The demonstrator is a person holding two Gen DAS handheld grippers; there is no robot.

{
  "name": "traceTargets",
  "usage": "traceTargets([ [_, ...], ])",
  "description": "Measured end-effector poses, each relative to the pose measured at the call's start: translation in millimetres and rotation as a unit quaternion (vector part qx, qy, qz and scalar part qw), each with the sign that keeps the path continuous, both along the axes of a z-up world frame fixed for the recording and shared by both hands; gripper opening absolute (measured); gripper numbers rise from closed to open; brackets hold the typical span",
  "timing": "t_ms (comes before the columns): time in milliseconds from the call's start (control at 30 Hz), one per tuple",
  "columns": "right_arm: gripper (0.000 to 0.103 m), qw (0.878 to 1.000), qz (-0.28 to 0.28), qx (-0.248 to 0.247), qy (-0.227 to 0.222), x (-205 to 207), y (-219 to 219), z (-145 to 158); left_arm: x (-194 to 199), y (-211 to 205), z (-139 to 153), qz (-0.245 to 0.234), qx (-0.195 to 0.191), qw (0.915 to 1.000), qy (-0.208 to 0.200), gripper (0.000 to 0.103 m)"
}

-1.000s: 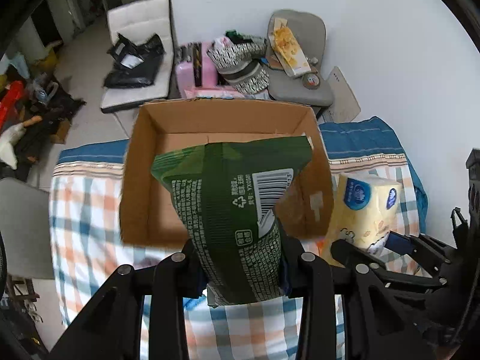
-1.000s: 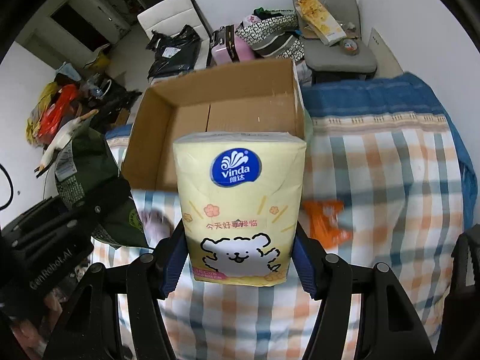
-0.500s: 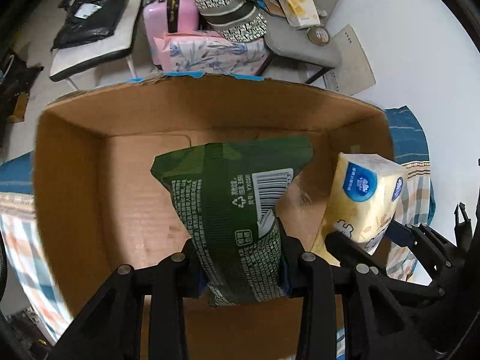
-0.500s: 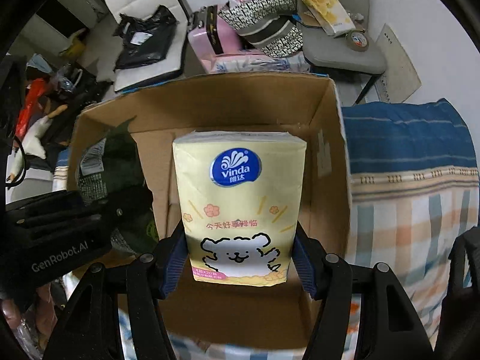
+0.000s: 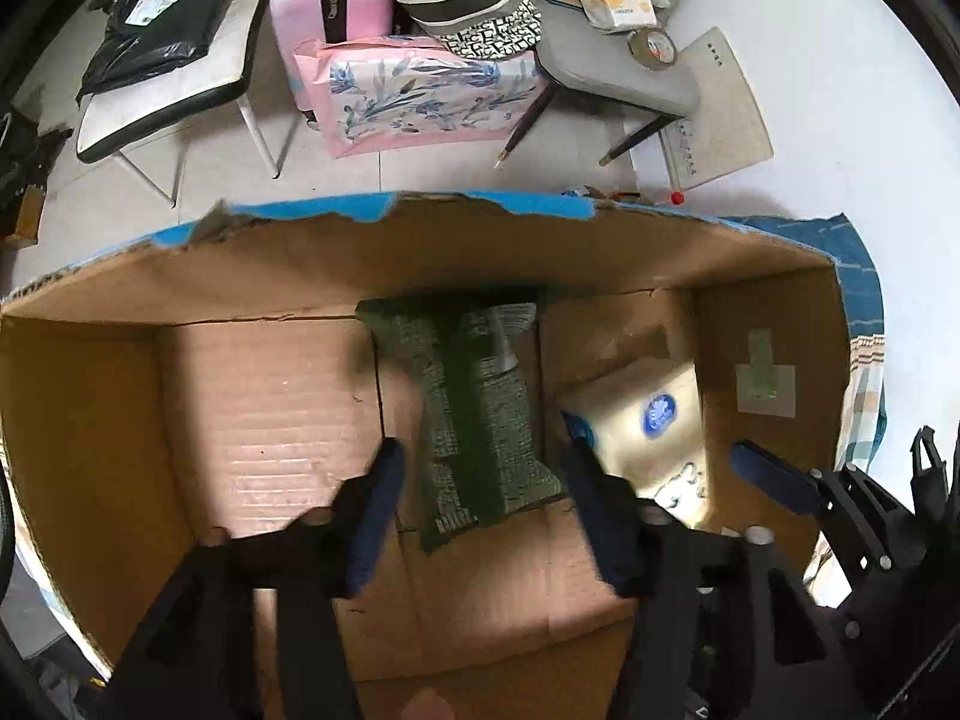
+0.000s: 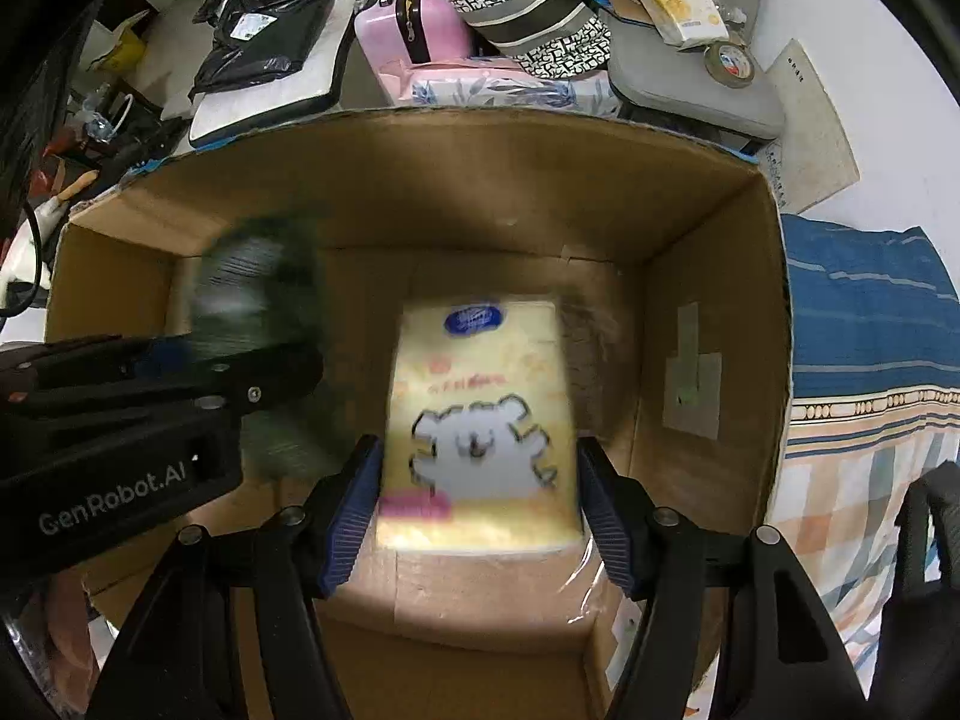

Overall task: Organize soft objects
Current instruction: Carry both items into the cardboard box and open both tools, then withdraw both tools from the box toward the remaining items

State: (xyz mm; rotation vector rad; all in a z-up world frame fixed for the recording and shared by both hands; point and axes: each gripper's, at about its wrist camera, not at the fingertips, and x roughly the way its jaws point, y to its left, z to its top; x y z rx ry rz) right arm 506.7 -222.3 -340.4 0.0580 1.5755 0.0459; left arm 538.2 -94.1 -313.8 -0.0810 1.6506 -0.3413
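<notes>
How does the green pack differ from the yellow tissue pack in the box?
The green pack is dark and narrow, pinched to a waist; the tissue pack is pale yellow, wider and blocky with a bear print. The left tool is opening, pads clear of the green pack; the right tool brackets the tissue pack closely. Both are inside the box.

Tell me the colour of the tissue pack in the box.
Pale yellow tissue pack with a blue logo and white bear; clearest in the right wrist view.

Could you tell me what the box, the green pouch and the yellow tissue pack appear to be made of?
Box: plain brown corrugated cardboard, matte; ribbed floor and torn top edge show it. Green pouch: probably thin plastic film with printed text, slightly crumpled. Yellow tissue pack: seemingly soft printed plastic wrap with a faint sheen; motion blur leaves this uncertain.
</notes>
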Motion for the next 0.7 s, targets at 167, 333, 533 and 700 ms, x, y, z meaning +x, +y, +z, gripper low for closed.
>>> traceTargets([
  [167,0.078,1.0,-0.002,-0.008,-0.006,-5,1,8,-9,9,8,0.014,0.006,0.9998,-0.014,0.087],
  [333,0.098,1.0,-0.007,-0.017,-0.017,-23,5,24,-32,23,31,0.024,0.03,0.9974,-0.061,0.093],
  [533,0.102,0.999,-0.018,-0.022,-0.036,-61,10,44,-74,44,66,0.037,0.047,0.9909,-0.121,0.102],
  [700,0.102,0.995,-0.031,-0.046,-0.079,-96,14,74,-116,57,103,0.038,0.064,0.9811,-0.179,0.102],
])
